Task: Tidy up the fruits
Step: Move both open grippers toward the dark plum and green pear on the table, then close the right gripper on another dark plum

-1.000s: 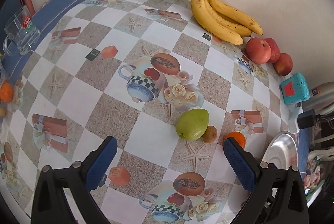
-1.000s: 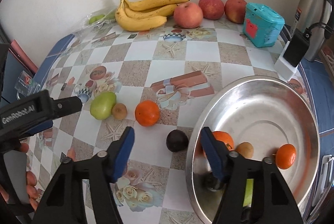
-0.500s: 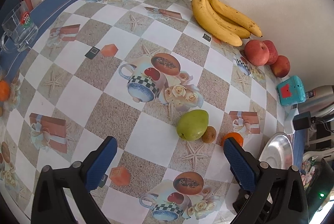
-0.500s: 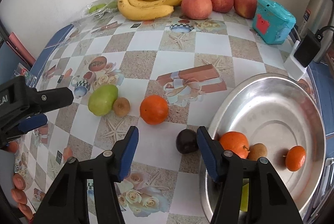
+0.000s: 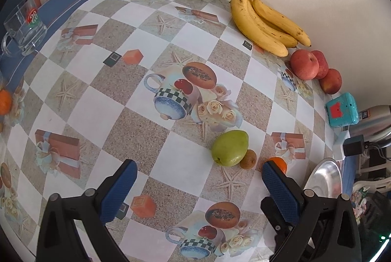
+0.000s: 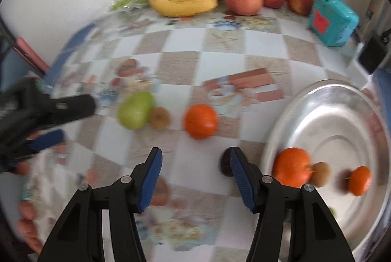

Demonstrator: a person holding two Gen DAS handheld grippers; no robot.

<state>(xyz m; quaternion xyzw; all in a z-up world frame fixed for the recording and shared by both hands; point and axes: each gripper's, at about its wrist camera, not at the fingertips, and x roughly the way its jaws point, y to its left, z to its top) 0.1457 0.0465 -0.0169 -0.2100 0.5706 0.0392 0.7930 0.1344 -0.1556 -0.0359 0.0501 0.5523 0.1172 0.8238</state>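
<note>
The right gripper (image 6: 195, 165) is held with jaws apart and empty above the checked tablecloth (image 6: 220, 47); the round orange fruit (image 6: 200, 121) just beyond should be straddled squarely before closing, then carried to the steel bowl (image 6: 342, 120).

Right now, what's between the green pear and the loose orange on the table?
A small brown kiwi, right beside the green pear; then a bare strip of tablecloth before the orange. The right wrist view shows it best.
</note>
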